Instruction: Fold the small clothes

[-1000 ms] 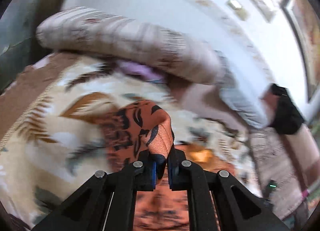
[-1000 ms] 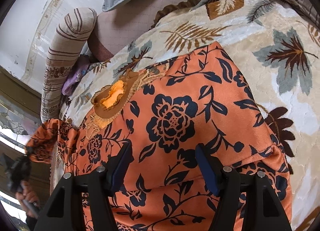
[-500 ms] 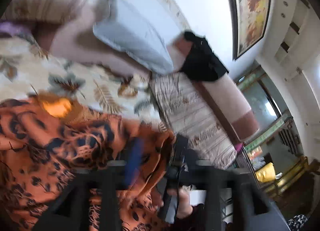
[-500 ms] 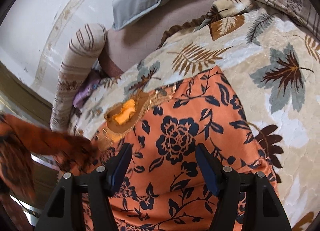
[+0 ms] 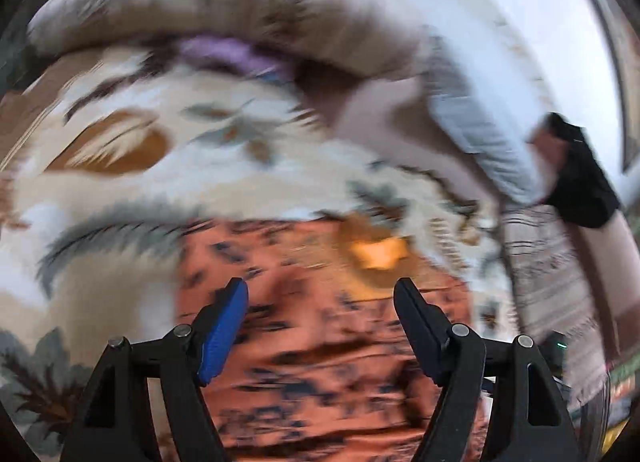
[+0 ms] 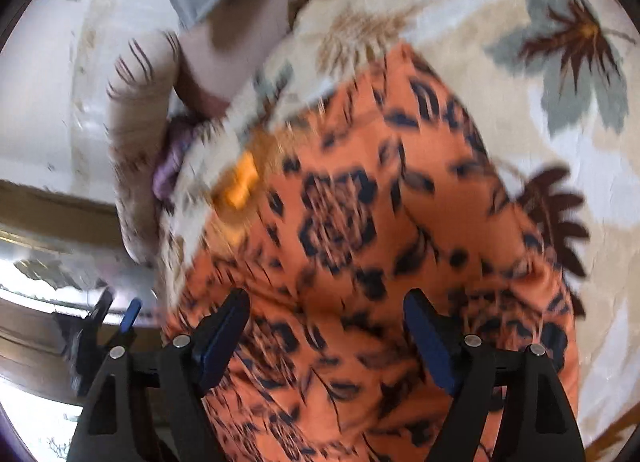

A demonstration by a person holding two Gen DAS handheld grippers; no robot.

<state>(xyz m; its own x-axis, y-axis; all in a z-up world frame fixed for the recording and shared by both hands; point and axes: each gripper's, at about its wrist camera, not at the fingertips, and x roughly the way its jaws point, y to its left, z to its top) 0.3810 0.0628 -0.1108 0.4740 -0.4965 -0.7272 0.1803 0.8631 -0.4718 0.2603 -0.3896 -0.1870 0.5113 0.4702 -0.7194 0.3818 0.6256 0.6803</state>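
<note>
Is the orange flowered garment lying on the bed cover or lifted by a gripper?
Lying. The orange garment rests on the leaf-patterned cover, in neither gripper's grip.

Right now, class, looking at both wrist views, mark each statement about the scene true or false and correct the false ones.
1. The orange floral garment lies on a leaf-patterned bedspread. True.
2. The left tongs are clamped on a fold of the garment. False: their jaws are apart and opening, with the cloth lying beyond them.
3. The right tongs grip a purple cloth. False: they are opening and grip nothing; the purple cloth lies by the striped bolster.
4. A grey pillow lies beyond the garment. True.
</note>
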